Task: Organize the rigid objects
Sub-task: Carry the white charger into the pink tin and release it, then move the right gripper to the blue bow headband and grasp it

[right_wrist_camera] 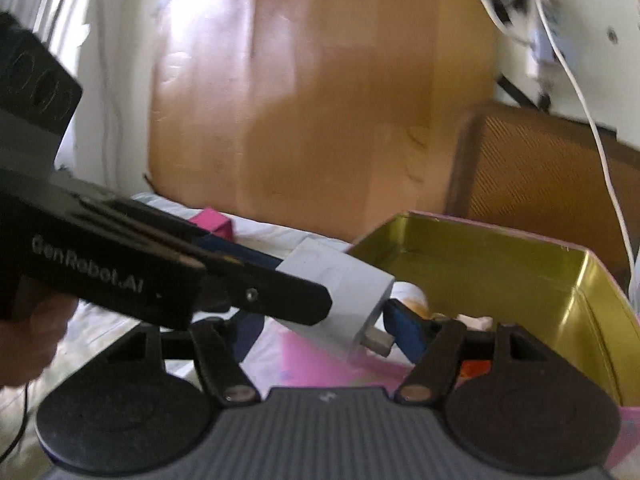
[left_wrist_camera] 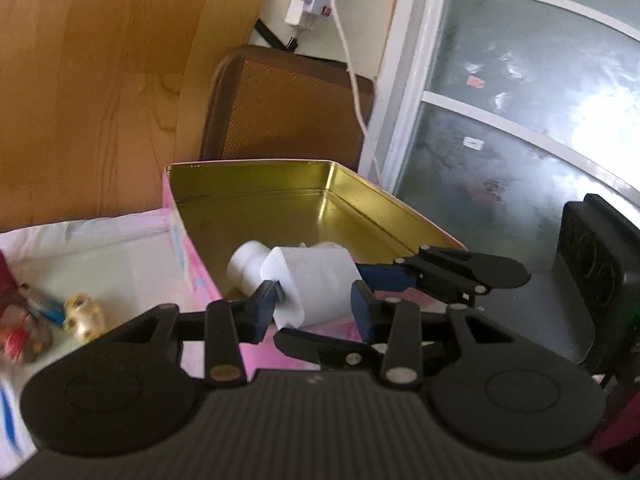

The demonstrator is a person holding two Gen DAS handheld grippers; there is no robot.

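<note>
A pink tin with a gold inside [left_wrist_camera: 280, 208] stands open; it also shows in the right wrist view [right_wrist_camera: 500, 264]. My left gripper [left_wrist_camera: 316, 306] is shut on a white plug adapter [left_wrist_camera: 316, 284] and holds it over the tin's near edge. In the right wrist view the adapter [right_wrist_camera: 344, 292] has its metal prongs toward my right gripper [right_wrist_camera: 332, 332], which is open around it. A white bottle [left_wrist_camera: 248, 266] lies in the tin behind the adapter. The right gripper's fingers [left_wrist_camera: 384, 276] show in the left wrist view.
A gold trinket [left_wrist_camera: 84, 316] and colourful small items [left_wrist_camera: 24, 332] lie on the white cloth at the left. A brown woven chair back [left_wrist_camera: 288, 112] and a wooden panel [left_wrist_camera: 100, 80] stand behind. A white cable [left_wrist_camera: 352, 76] hangs by the glass door [left_wrist_camera: 520, 120].
</note>
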